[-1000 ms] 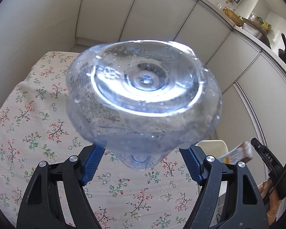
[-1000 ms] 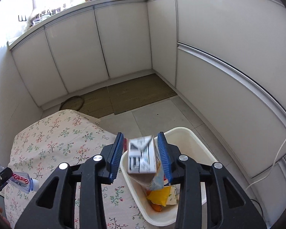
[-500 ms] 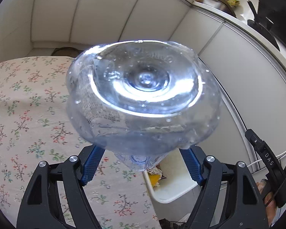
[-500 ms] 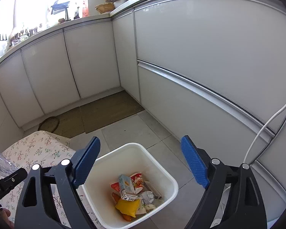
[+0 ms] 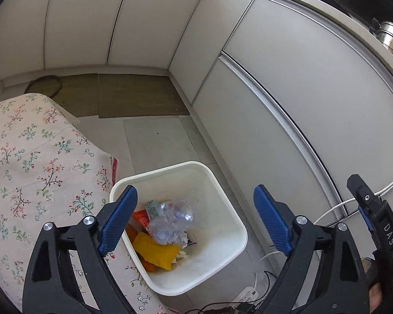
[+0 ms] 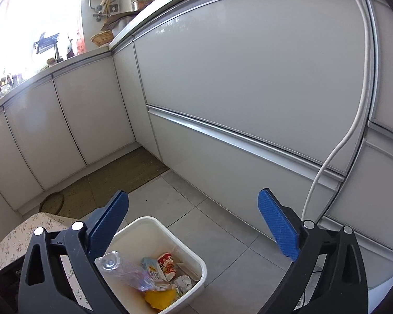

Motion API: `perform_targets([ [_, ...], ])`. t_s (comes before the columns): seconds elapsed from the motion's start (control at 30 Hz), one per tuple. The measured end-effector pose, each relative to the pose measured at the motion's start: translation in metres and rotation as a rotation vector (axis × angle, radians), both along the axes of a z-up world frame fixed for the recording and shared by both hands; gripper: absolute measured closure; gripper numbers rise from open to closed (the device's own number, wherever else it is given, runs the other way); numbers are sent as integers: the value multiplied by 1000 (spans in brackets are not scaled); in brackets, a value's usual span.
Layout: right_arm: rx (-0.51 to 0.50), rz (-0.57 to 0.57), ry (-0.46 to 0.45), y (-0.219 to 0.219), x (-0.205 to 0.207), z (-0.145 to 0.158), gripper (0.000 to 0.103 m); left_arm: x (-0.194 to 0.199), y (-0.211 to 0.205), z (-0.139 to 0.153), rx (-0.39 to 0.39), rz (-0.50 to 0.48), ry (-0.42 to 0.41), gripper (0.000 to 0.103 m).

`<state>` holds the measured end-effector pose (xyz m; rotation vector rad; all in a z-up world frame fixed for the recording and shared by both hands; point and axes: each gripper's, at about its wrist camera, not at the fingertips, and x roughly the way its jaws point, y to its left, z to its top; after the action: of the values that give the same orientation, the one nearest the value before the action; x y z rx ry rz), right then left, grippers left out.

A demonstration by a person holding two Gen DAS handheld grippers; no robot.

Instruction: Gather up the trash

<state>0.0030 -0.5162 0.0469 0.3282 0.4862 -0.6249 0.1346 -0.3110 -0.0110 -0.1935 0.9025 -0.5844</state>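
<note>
Left gripper (image 5: 195, 219) jaws opening, nothing held between, right gripper (image 6: 194, 225) jaws opening and empty, clear bottle (image 5: 174, 222) seen lying among trash in white bin (image 5: 222, 191)

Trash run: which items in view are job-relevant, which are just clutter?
Job:
- white bin
- clear plastic bottle in it
- yellow wrapper
- small carton
- both hand-held grippers, left, right, jaws opening, empty

Lying about:
- floor mat
- white cable
- floral tablecloth

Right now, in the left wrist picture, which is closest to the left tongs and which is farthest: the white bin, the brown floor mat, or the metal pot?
1. White bin, just below and ahead of the left tongs.
2. Brown floor mat, on the floor beyond the bin.
3. Metal pot, up on the counter, far right.
</note>
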Motion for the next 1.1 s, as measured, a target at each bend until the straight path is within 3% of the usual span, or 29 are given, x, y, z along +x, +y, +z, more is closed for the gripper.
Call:
perform_targets([
  [0.13,-15,-2,-53,8,-9,10,7,-8,4,10,111,43,-101,7],
  [0.23,-51,7,-135,28,-21,24,7,-23,25,23,184,104,-201,7],
  [0.33,-86,28,-237,53,-36,39,7,-55,57,48,246,193,-364,7],
  [0.43,-132,59,-311,82,-49,51,7,-91,89,74,252,272,-551,7],
  [0.47,-149,76,-318,93,-51,53,7,-96,102,80,242,269,-537,7],
  [0.57,-130,151,-271,119,-48,52,7,-97,141,85,194,261,-392,7],
  [0.67,-13,262,-211,145,-39,41,7,-115,183,82,226,391,-407,7],
  [0.77,23,347,-160,176,-33,33,7,-125,219,78,233,451,-361,7],
  [1.1,-74,548,-69,276,-12,10,7,-140,283,69,264,514,-304,7],
])
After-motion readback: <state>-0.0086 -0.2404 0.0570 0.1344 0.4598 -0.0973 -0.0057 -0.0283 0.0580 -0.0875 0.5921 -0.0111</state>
